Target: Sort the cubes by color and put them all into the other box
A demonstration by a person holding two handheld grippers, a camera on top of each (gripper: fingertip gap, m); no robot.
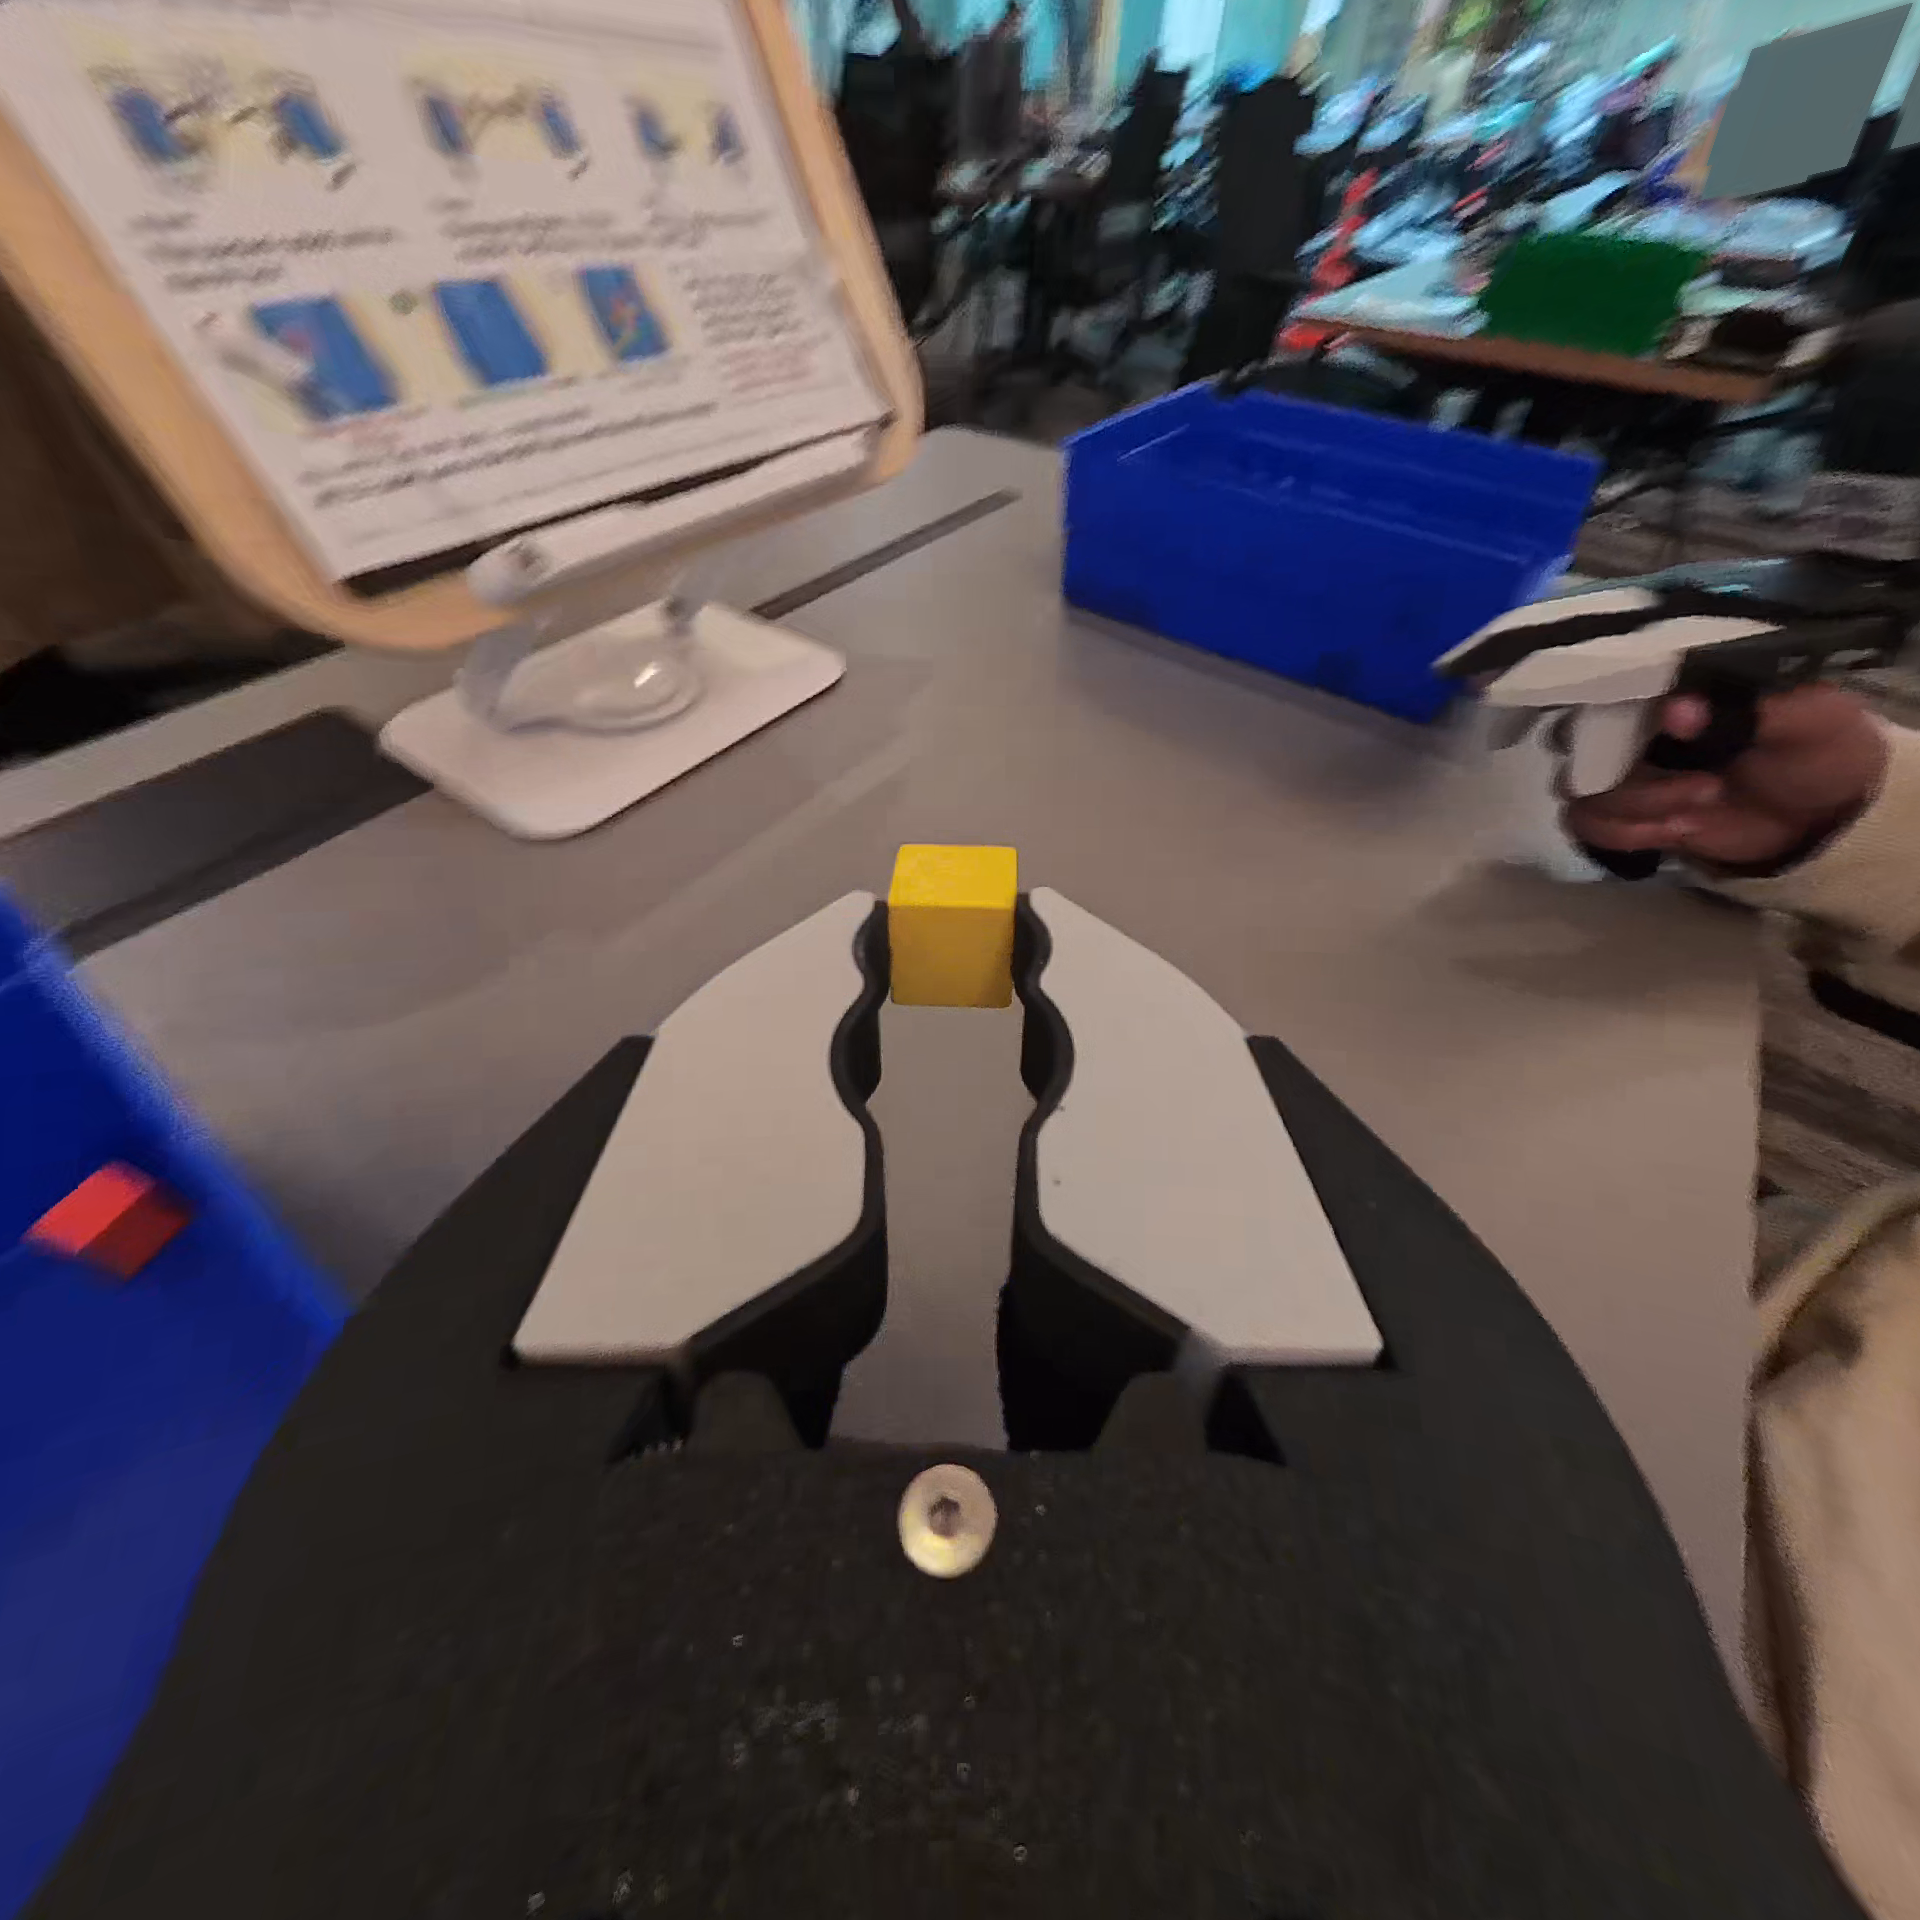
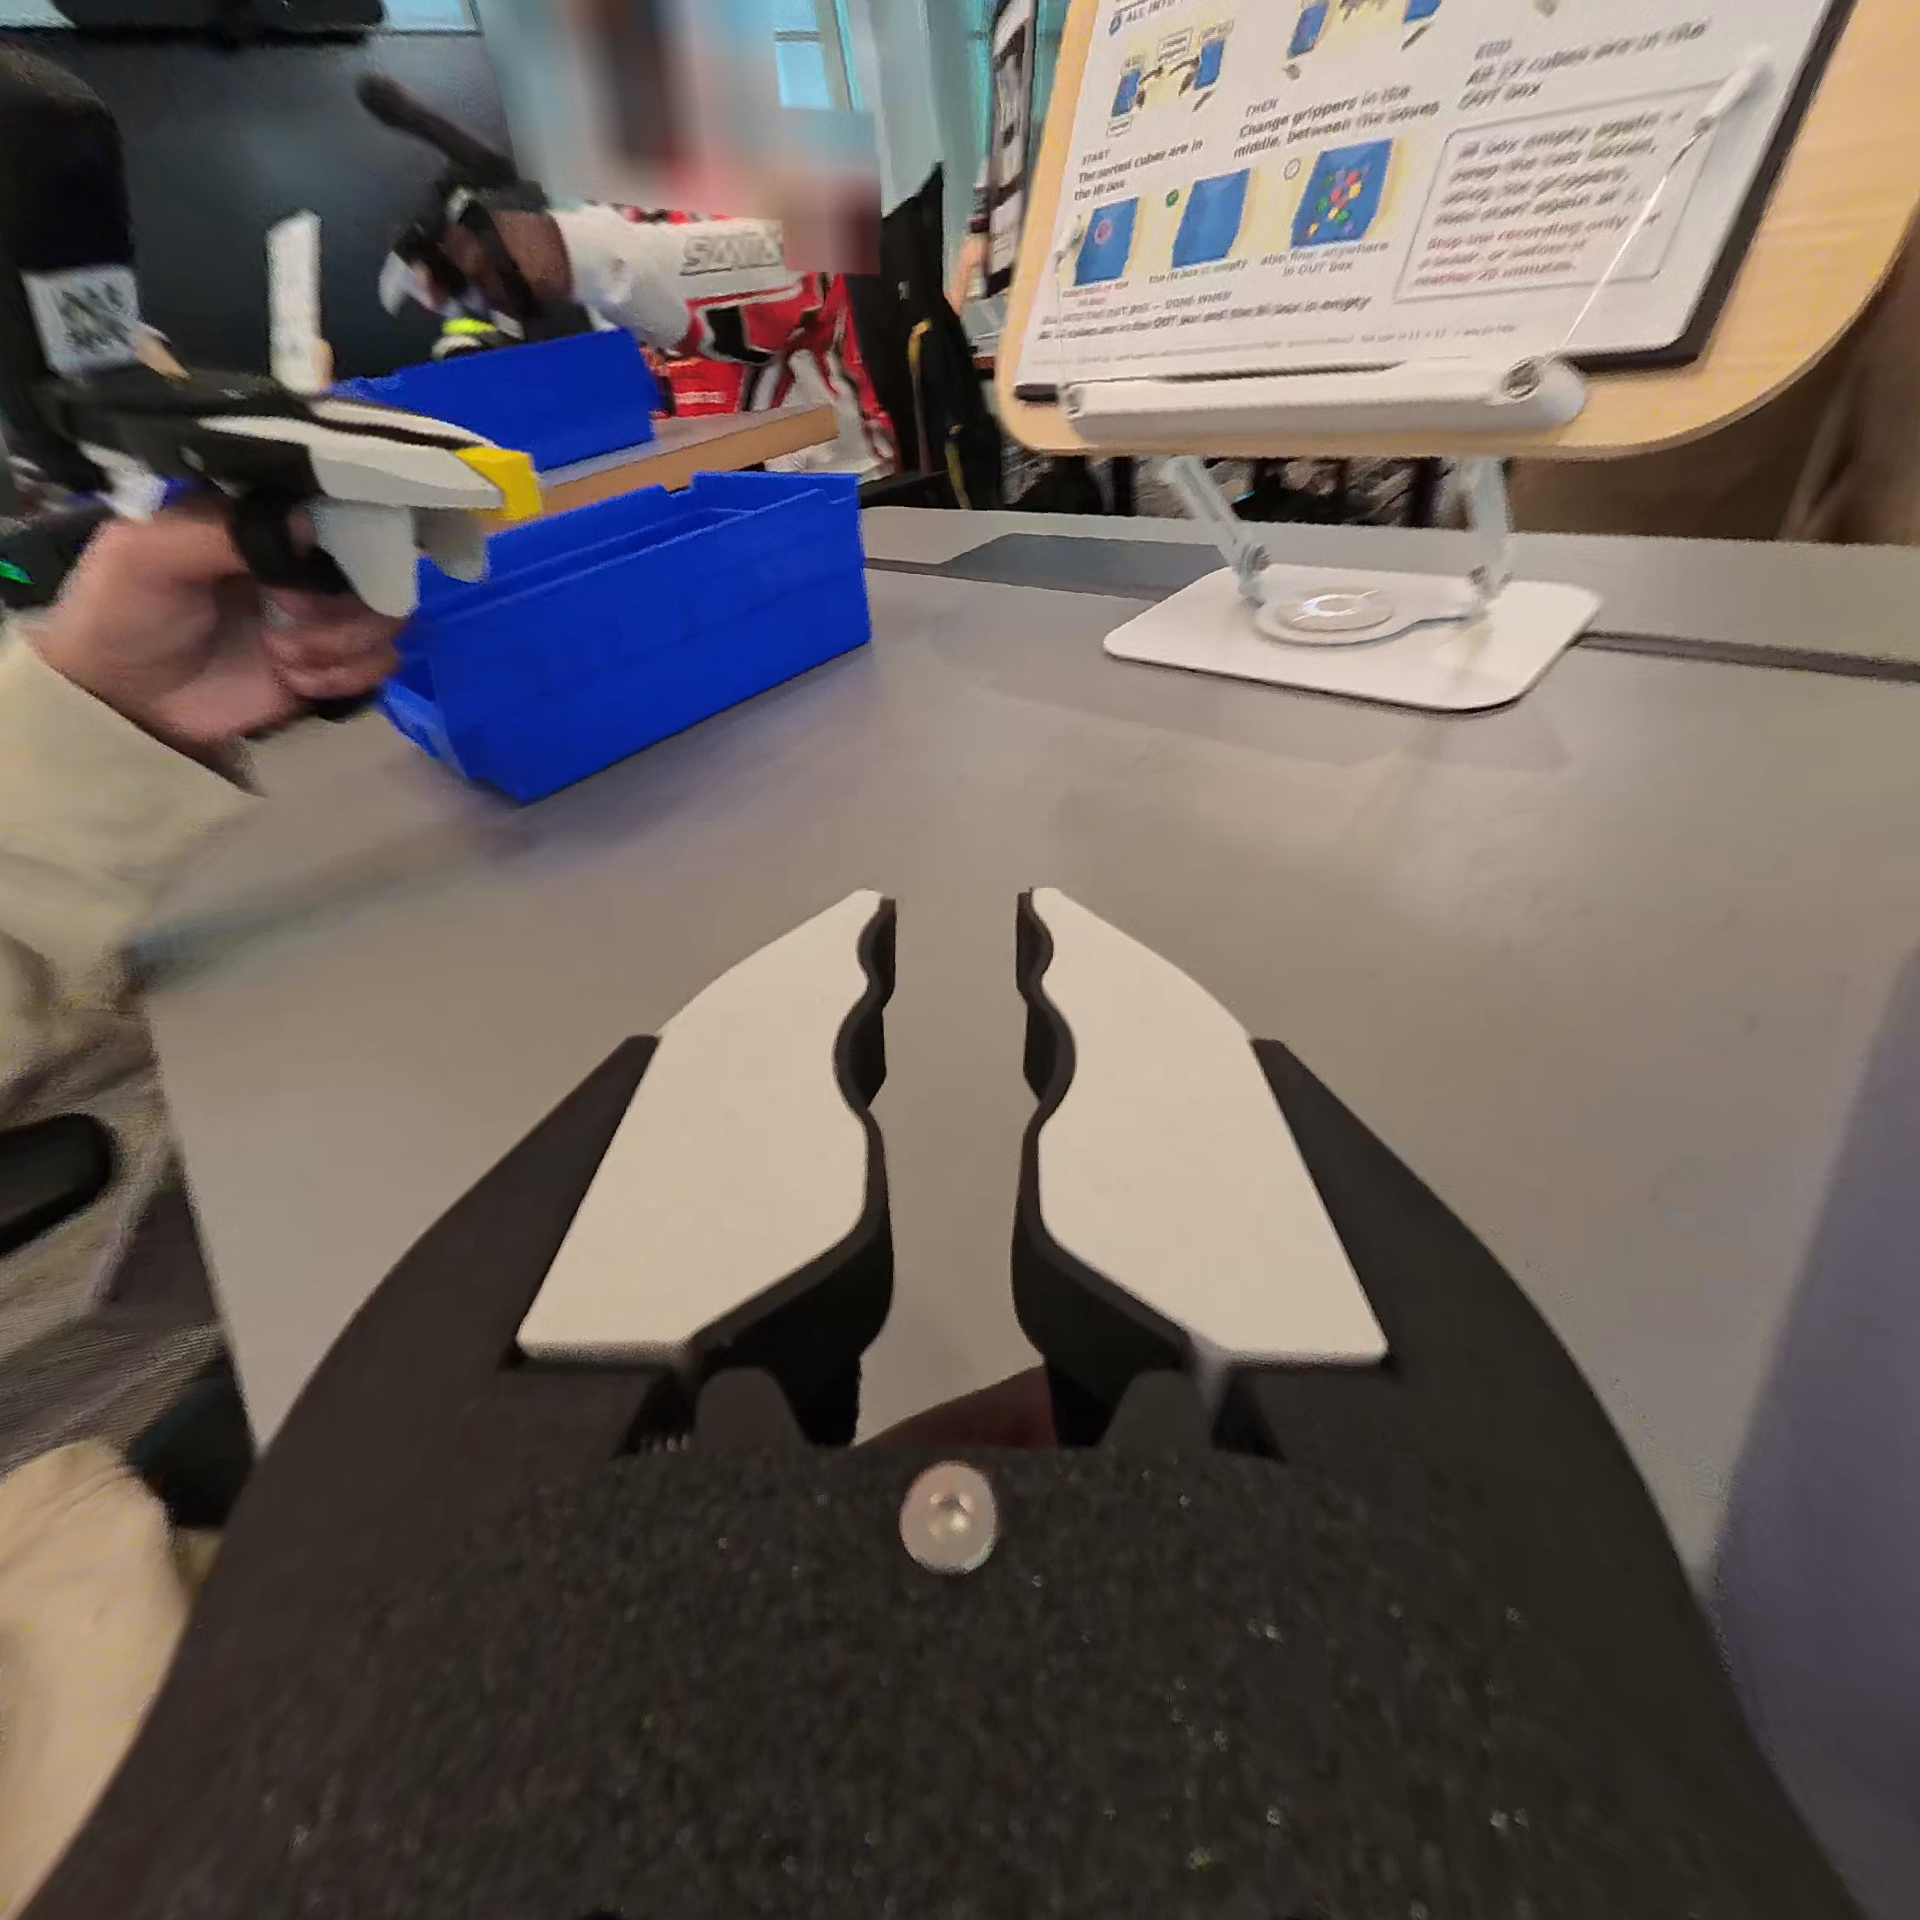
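In the left wrist view my left gripper (image 1: 953,920) is shut on a yellow cube (image 1: 952,935), held at the fingertips above the grey table (image 1: 1247,935). A blue box (image 1: 125,1455) sits at the left edge with a red cube (image 1: 109,1216) in it. A second blue box (image 1: 1299,540) stands at the far right; I cannot see inside it. My right gripper (image 2: 956,914) is parted and empty above the table. It also shows in the left wrist view (image 1: 1455,665), just in front of the second box. The right wrist view shows the left gripper (image 2: 488,488) with the yellow cube (image 2: 509,483) beside a blue box (image 2: 644,623).
An instruction sheet on a wooden board with a white stand (image 1: 613,717) is at the back of the table; it also shows in the right wrist view (image 2: 1351,623). Hands in cream sleeves (image 1: 1714,790) hold the grippers. Another person and a blue box (image 2: 540,395) are at a table behind. Across from one pair of fingers to the other is roughly 30 centimetres.
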